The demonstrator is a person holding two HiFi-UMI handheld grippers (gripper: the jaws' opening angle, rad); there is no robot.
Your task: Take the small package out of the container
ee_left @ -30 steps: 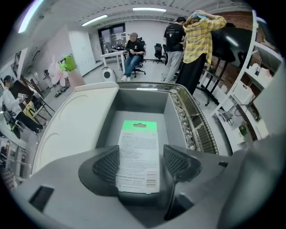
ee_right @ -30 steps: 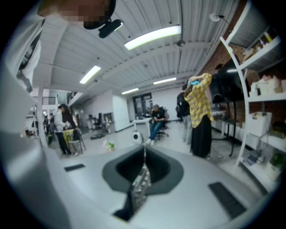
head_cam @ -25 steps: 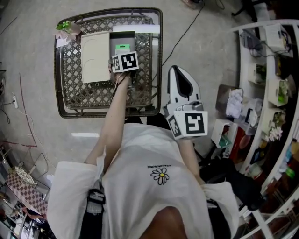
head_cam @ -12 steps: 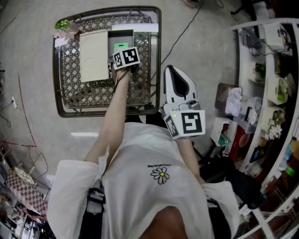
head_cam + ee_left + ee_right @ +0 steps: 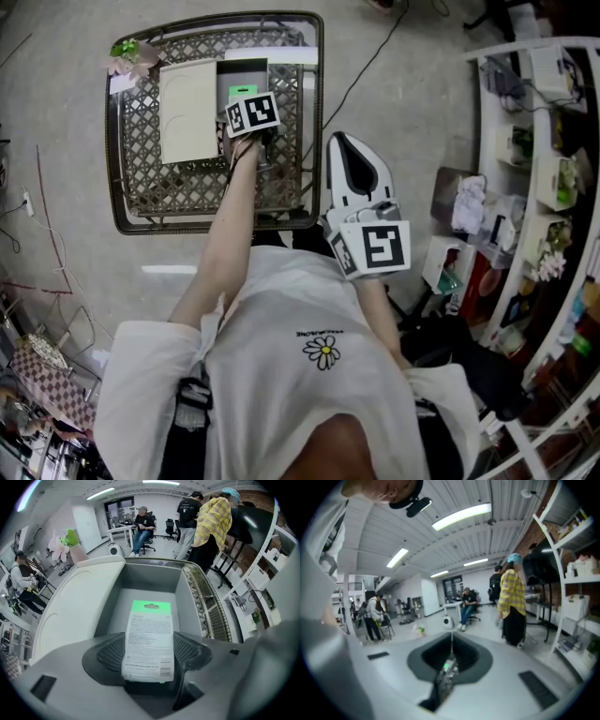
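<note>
**A:** Why is the left gripper (image 5: 149,656) parked over the grey container (image 5: 185,592)?

**B:** Its fingers are clamped on the small package (image 5: 149,639), which hangs over the container's open inside. It looks mid-lift to me, not clear of it yet. The cream lid (image 5: 70,611) lies to the left on the lattice table (image 5: 141,183). The right gripper (image 5: 450,651) waits near the body, fingers pinched together.

**A:** Anything different from a second ago?

**B:** Barely. The left gripper nudged slightly farther away.

One package (image 5: 149,639), one container (image 5: 140,576)
</note>
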